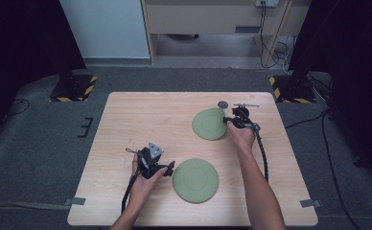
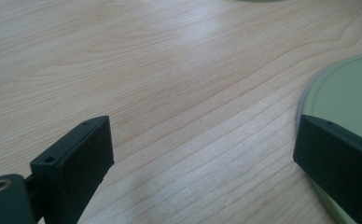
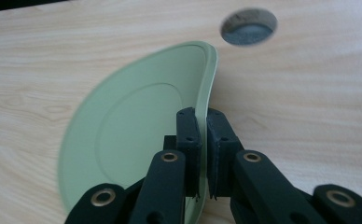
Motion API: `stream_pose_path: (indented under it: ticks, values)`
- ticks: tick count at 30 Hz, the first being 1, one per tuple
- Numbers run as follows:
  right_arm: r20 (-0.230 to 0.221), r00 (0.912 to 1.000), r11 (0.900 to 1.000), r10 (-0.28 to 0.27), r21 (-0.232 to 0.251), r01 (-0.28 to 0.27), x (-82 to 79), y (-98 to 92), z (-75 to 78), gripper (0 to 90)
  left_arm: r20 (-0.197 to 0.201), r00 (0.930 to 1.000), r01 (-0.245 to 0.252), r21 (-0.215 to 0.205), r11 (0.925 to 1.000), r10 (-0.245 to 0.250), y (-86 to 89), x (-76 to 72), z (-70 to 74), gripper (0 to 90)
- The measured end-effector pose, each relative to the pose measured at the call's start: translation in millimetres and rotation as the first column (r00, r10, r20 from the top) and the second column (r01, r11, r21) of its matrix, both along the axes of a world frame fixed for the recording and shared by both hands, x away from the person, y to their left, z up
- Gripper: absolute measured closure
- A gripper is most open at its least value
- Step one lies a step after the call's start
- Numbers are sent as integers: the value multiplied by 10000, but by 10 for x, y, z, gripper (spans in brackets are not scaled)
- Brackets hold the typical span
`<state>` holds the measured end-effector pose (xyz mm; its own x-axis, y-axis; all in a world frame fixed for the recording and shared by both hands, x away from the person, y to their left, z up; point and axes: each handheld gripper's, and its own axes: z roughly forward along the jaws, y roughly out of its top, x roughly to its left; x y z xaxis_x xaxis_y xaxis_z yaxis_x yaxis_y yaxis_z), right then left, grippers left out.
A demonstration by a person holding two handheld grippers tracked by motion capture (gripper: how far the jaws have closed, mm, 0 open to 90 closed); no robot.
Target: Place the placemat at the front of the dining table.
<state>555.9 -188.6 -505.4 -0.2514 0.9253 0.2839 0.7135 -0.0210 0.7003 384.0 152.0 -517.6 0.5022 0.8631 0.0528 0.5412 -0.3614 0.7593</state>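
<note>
Right fingers pinching one of two green plates, left gripper open

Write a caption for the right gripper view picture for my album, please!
The right claw pinches the rim of a round pale green plate, tilting it up off the light wooden table.

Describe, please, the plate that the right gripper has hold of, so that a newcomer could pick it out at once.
Start at the wooden table and go to its far right part, near the round hole. The far green plate lies there, its right rim pinched between the right gripper jaws. Unlike the near green plate, which lies flat and ungripped, it is tilted up.
</note>
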Motion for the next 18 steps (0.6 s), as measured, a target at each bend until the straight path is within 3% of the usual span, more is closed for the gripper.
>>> stream_pose_path:
  ticks: [5, 7, 9, 10, 12, 14, 15, 17, 18]
  values:
    - [-192, 9997, 9996, -142, 234, 147, 34, -99, -183, 810, -95, 9998, -161, 23, 9999, 161, 83, 30, -18, 42]
    - [-62, 9996, 9996, -277, -2, 277, 33, -125, -201, 646, -78, 9997, -218, -27, 9998, 217, 109, 34, -14, 42]
    - [134, 9991, 9987, -402, -299, 406, 0, -176, -196, 369, -46, 9997, -244, -11, 9997, 244, 140, 30, -2, 42]
    - [303, 9975, 9966, -640, -500, 655, -63, -216, -165, 276, -53, 9997, -232, 11, 9997, 232, 153, 27, 3, 41]
    - [438, 9968, 9963, -662, -525, 685, -201, -289, -118, 193, -42, 9998, -168, 189, 9997, 169, 193, 13, 14, 40]
    - [765, 9954, 9960, -584, -632, 633, -375, -341, -87, 187, -48, 9997, -227, 241, 9995, 228, 247, 3, 20, 39]
    - [804, 9959, 9946, -408, -919, 482, -498, -354, -71, 165, -72, 9997, -232, 252, 9994, 234, 266, 0, 20, 37]
    - [938, 9952, 9950, -270, -937, 358, -680, -374, -55, 148, -147, 9994, -300, 284, 9991, 304, 321, -7, 14, 35]
    - [894, 9959, 9926, -112, -1197, 219, -778, -370, -48, 127, -211, 9993, -315, 252, 9992, 320, 352, -14, 8, 33]
